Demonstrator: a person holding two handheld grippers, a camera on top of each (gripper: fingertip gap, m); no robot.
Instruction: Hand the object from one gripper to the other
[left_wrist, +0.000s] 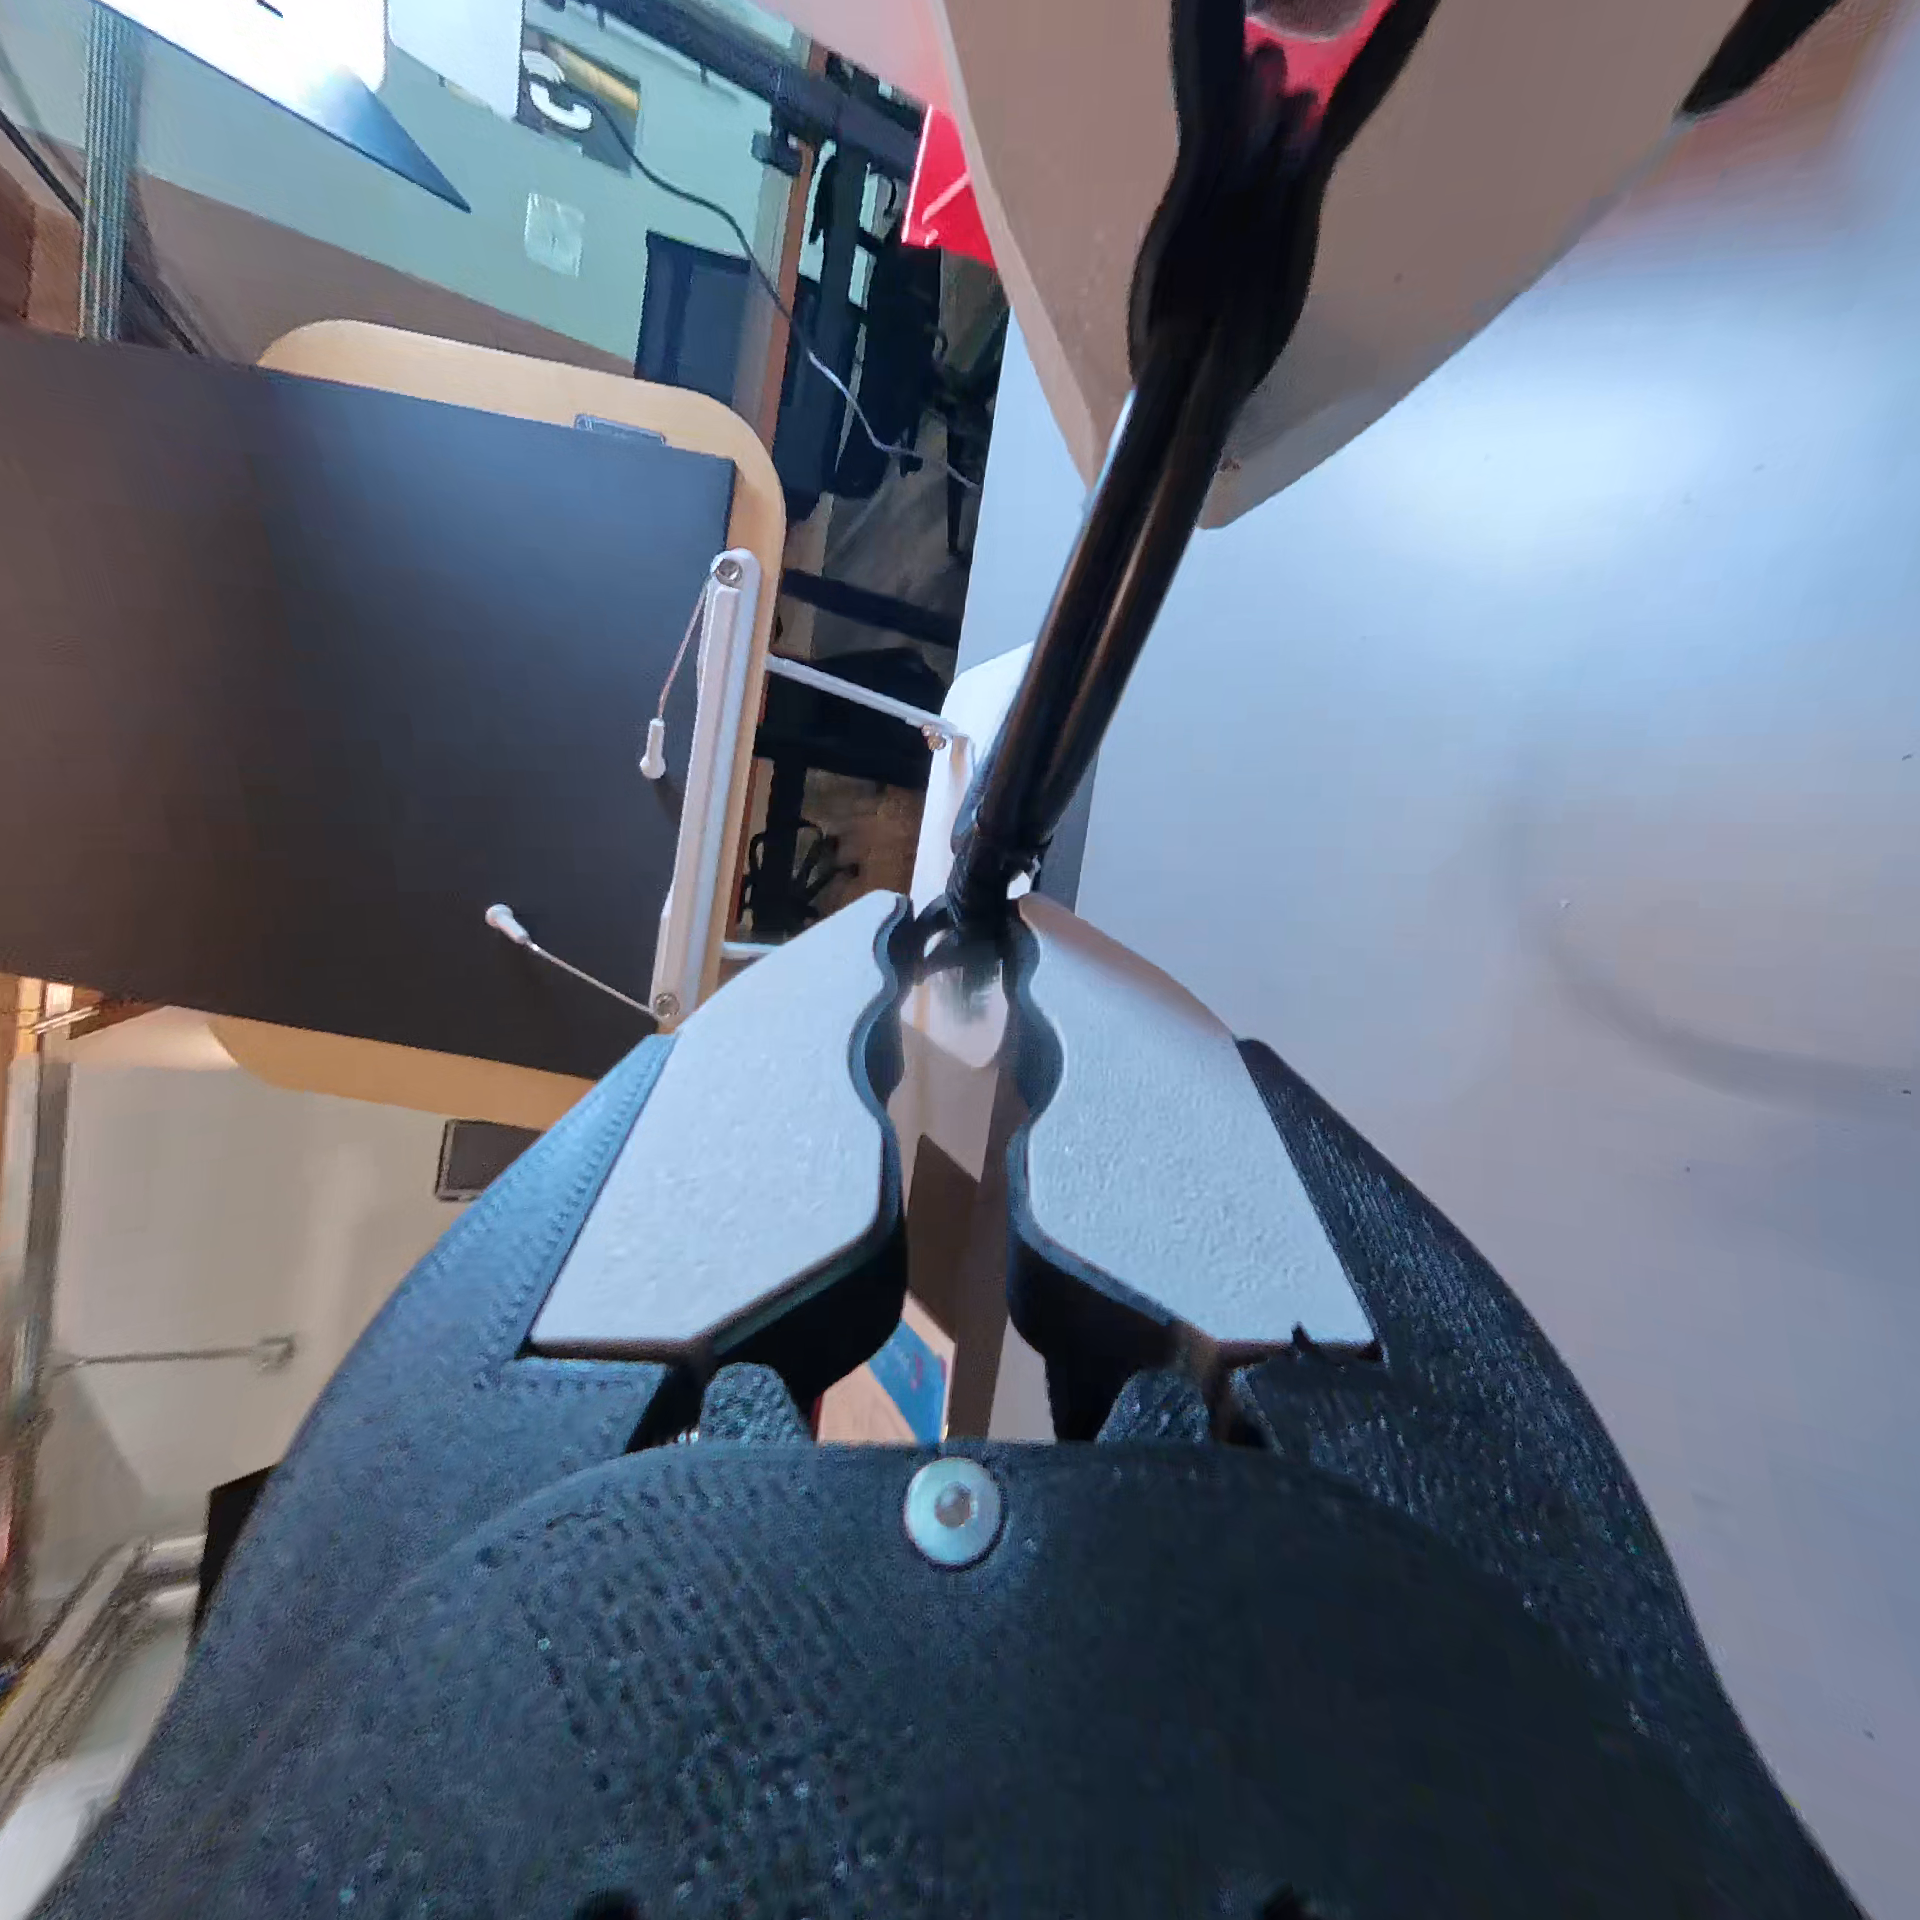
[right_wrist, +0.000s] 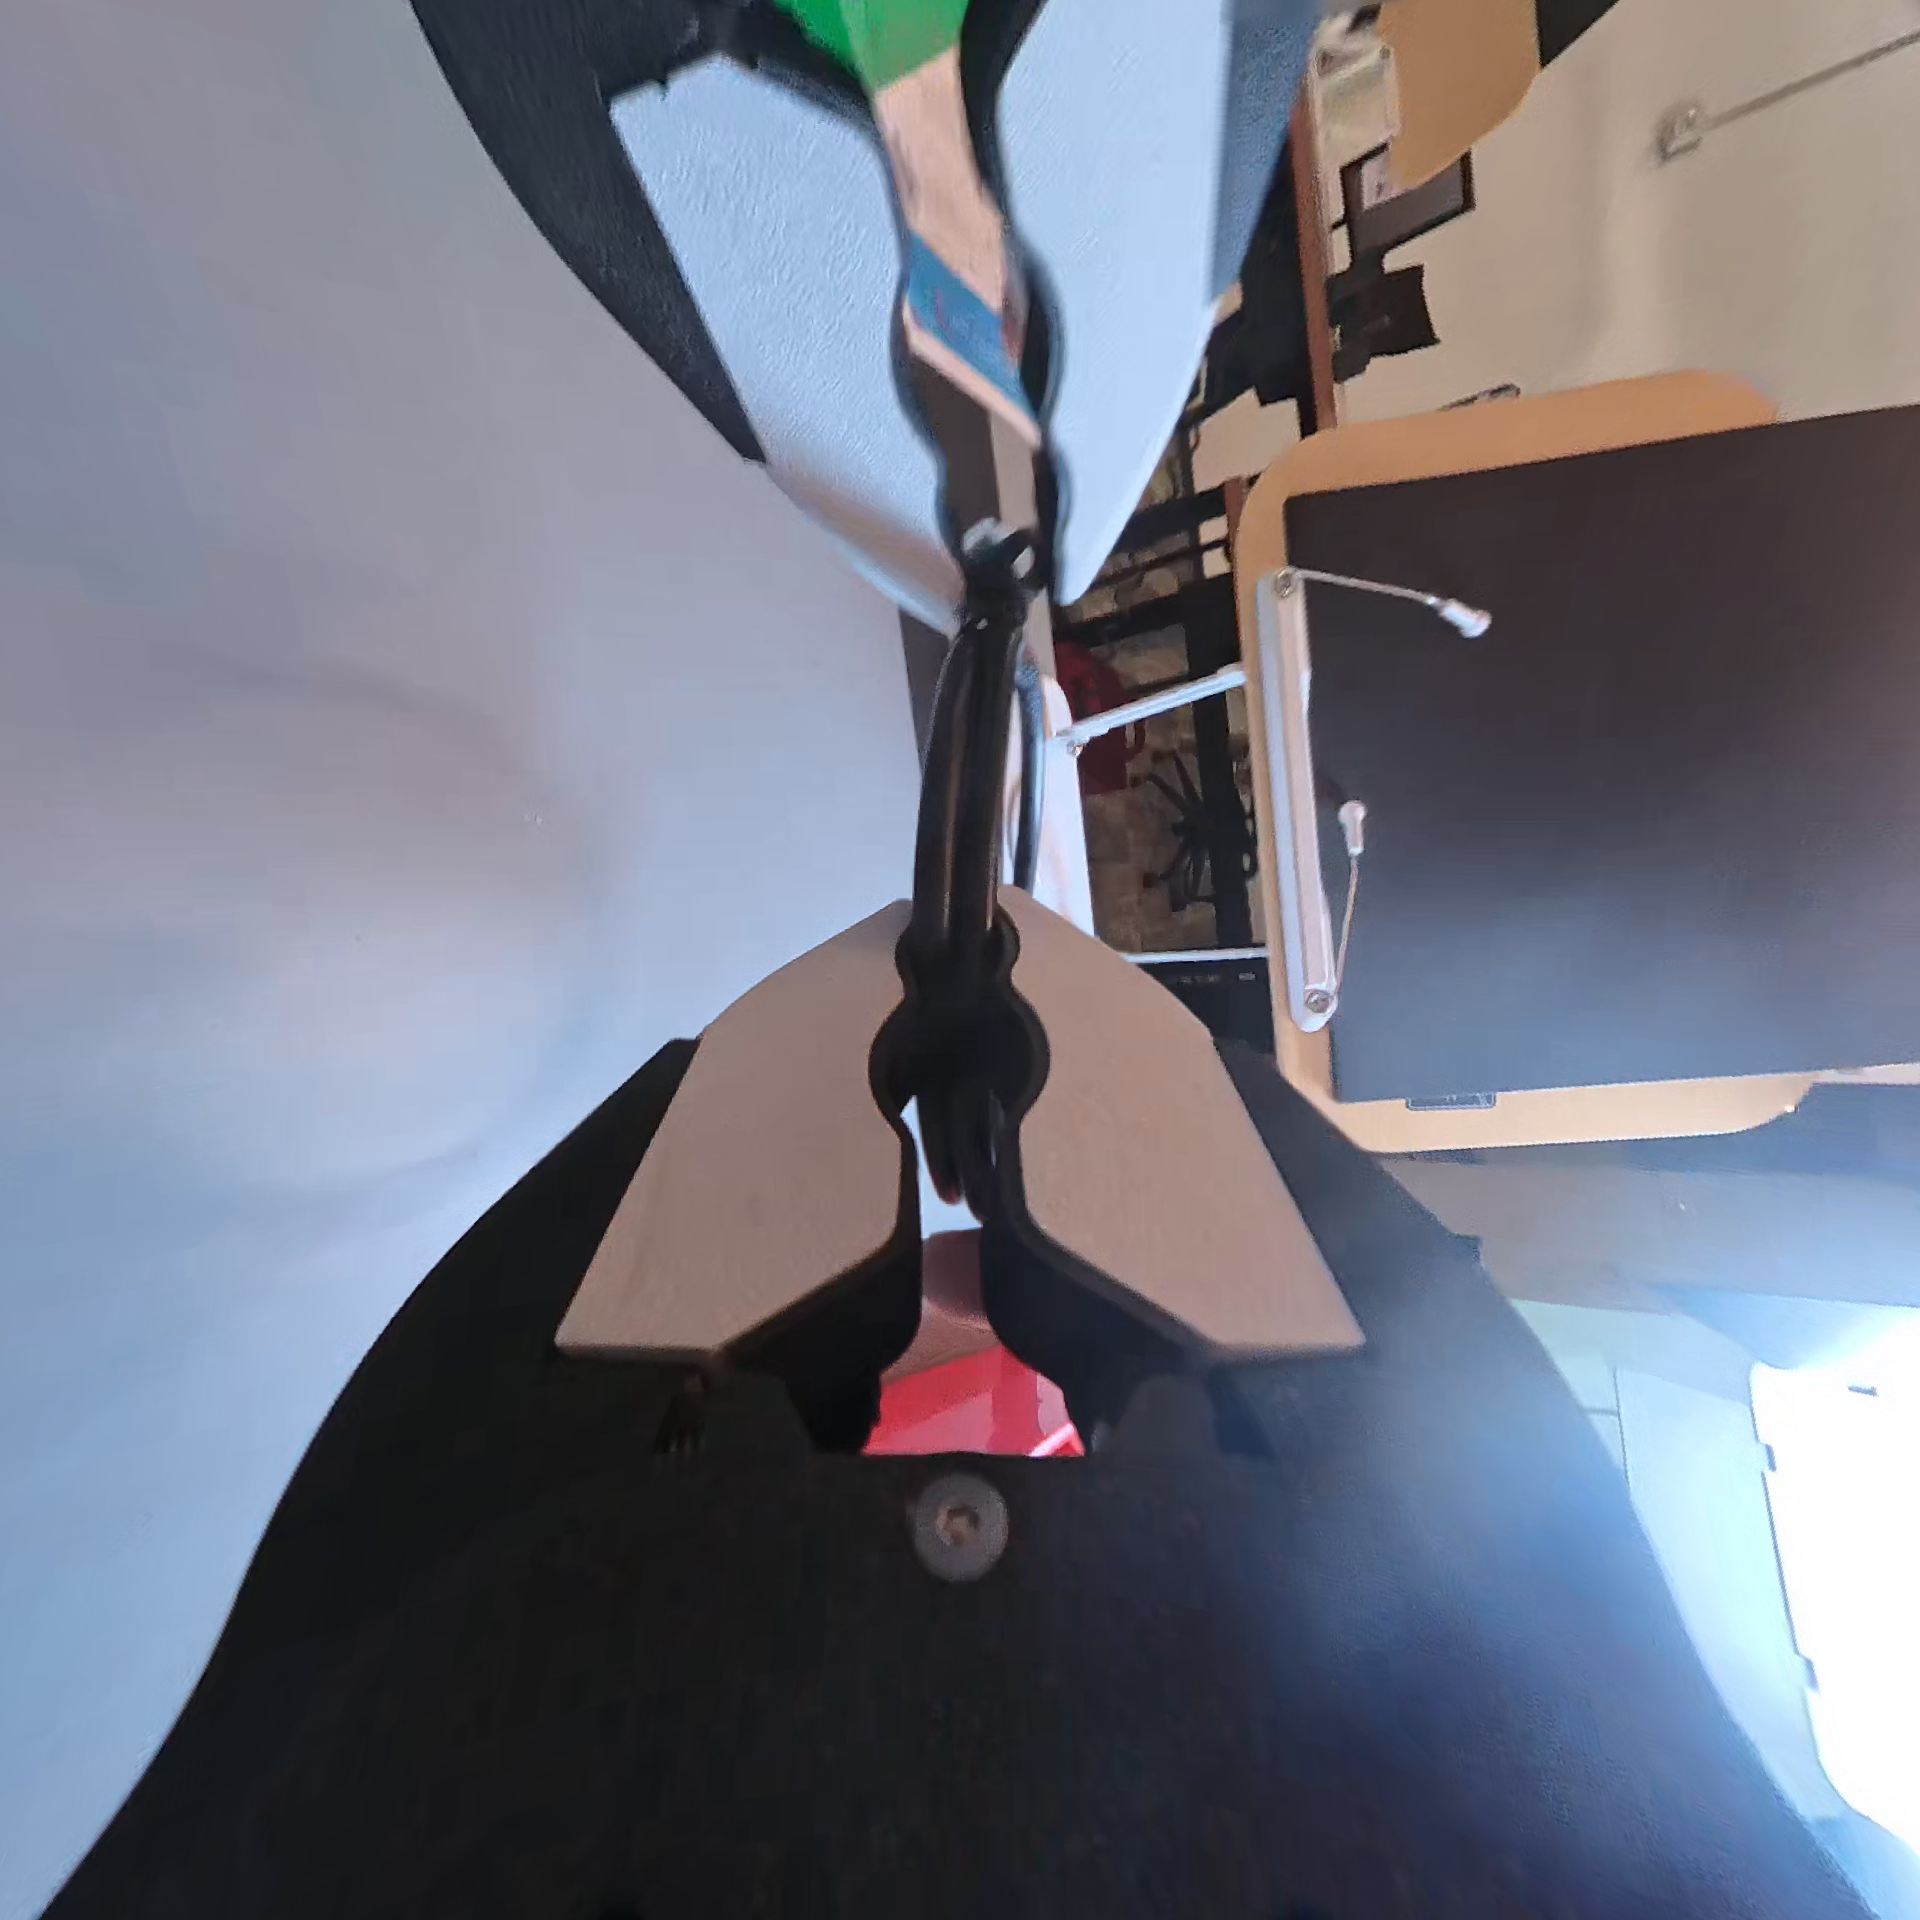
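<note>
The object is a black cord bundle (left_wrist: 1091, 623), stretched in the air between my two grippers, which face each other. In the left wrist view my left gripper (left_wrist: 961, 935) has its tips closed on the bundle's thin end with its small ring. The right gripper (left_wrist: 1236, 208) at the top grips the thicker end. In the right wrist view my right gripper (right_wrist: 961, 1023) is shut on the cord bundle (right_wrist: 961, 790), whose strands run back between its fingers. The left gripper (right_wrist: 997, 561) pinches the far end at the top.
A wooden-edged table with a black mat (left_wrist: 364, 675) and a white rail with thin wires (left_wrist: 707, 790) stands to one side; it also shows in the right wrist view (right_wrist: 1610, 779). A plain white wall (left_wrist: 1558, 935) fills the other side. Dark desks and cables lie behind. The tips of one gripper are about 7 cm away from the tips of the other.
</note>
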